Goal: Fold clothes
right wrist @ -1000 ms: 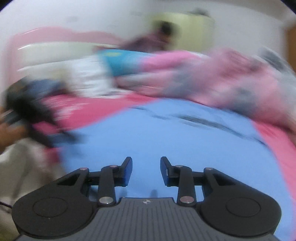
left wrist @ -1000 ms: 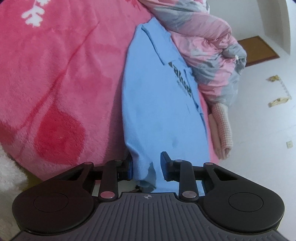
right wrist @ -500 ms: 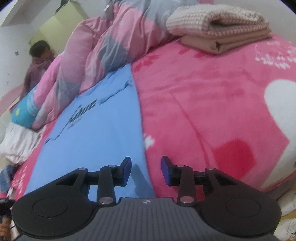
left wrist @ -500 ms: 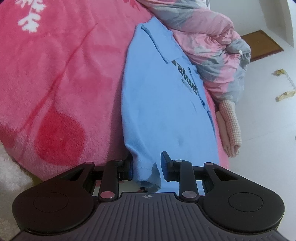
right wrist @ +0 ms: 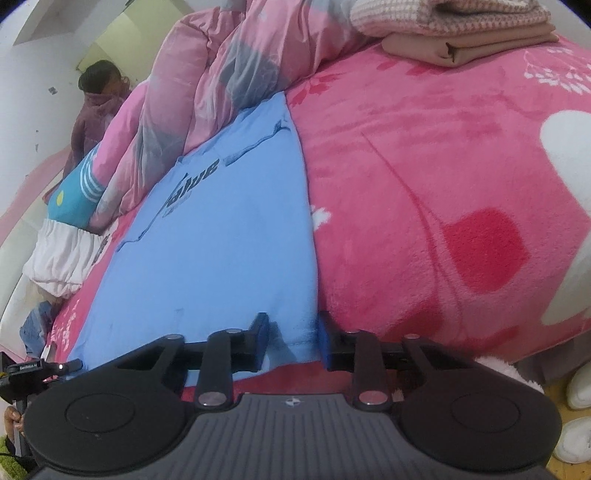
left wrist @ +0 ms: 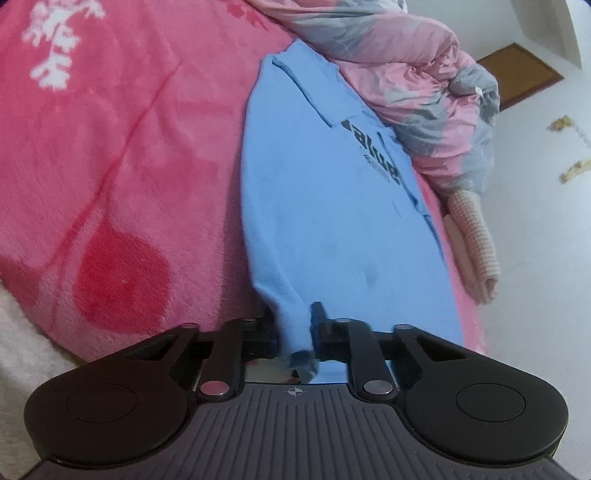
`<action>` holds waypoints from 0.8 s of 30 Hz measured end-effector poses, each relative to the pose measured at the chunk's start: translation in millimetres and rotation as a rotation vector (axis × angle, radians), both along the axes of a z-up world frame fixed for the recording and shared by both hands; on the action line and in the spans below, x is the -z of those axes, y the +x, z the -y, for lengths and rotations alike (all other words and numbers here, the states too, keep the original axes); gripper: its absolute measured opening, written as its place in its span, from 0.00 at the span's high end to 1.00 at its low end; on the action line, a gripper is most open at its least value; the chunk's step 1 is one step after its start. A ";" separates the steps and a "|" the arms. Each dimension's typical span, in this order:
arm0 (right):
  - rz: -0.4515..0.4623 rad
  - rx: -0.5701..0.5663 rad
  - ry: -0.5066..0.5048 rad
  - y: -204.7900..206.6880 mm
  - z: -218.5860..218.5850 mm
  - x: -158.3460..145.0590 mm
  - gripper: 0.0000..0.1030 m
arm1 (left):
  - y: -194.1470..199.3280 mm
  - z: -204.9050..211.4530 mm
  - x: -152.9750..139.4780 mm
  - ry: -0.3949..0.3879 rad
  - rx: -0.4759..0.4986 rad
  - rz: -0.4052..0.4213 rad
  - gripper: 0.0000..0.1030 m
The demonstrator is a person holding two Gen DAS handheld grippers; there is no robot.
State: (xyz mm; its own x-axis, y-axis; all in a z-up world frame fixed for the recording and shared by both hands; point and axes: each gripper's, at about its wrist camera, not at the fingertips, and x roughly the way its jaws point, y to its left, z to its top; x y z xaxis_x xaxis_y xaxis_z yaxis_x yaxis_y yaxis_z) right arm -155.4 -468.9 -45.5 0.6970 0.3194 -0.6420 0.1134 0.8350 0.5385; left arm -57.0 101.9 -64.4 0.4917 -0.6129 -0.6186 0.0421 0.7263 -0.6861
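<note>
- Closing on the near hem of the blue shirt (left wrist: pixel 332 221), both tools are at the foot of the garment, one at each bottom corner.
- The shirt lies lengthwise on the pink fleece blanket (left wrist: pixel 110 166), already narrowed into a long strip, its collar at the far end against the crumpled pink-and-grey duvet (left wrist: pixel 424 92).
- The left gripper (left wrist: pixel 293 325) has its jaws coming together on a bunched fold of the hem; cloth fills the gap and looks pinched.
- The right gripper (right wrist: pixel 291 338) is closing too, with the opposite hem corner between its pads, though I cannot tell whether they bite yet.
- A folded stack of beige clothes (right wrist: pixel 461 33) sits at the bed's edge, well apart from the shirt.
- To do this step well, I'd say both pinches should catch every layer of the hem, not just the top one, before any lift.
- Raising the two corners together and level would keep the strip from skewing.
- Carrying the hem toward the collar, then laying it down short of the duvet, should give a square fold.
- The likely snag: the fleece dragging the underside and rumpling the lower layer.
</note>
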 end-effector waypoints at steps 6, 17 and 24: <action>0.108 0.023 -0.038 -13.5 -15.3 -25.0 0.94 | -19.6 1.0 -24.4 0.050 -0.040 0.093 0.96; 0.288 0.064 -0.103 -43.4 -35.7 -81.6 0.95 | -64.7 -4.2 -65.4 0.028 -0.054 0.258 0.97; 0.325 0.099 -0.107 -70.8 -40.9 -101.2 0.95 | -85.5 -18.2 -74.6 -0.013 -0.058 0.273 0.97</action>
